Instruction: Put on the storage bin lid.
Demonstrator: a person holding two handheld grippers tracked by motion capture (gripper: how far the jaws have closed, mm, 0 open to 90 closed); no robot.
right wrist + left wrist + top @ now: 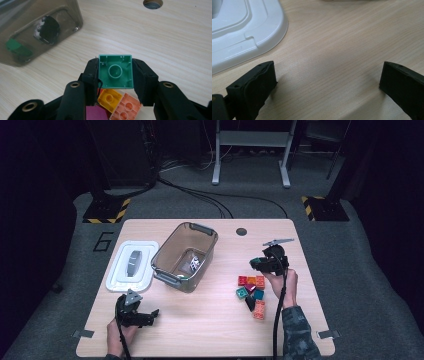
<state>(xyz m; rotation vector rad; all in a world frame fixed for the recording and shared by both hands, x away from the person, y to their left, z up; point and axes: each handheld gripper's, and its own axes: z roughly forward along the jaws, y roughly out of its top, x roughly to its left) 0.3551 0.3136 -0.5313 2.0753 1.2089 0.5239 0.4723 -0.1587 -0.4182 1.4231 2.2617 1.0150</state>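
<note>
My right gripper [115, 72] is shut on a green toy brick [115, 71], held between its pads with the hollow underside facing the camera. It hangs above the pile of coloured bricks [252, 292] at the table's right; a yellow brick [109, 98], an orange brick [126, 107] and a magenta brick [96, 113] lie below it. In the high view the right gripper [256, 264] is raised off the table. A clear grey bin [185, 256] with a few pieces inside stands at the middle left. My left gripper [328, 80] rests open on bare wood near the front left [150, 316].
A white lid [131, 266] lies flat left of the bin, and its corner [244, 32] is just beyond my left jaws. The tabletop has a round cable hole [241, 231] near its far edge. Bare wood lies between the bin [37, 30] and the brick pile.
</note>
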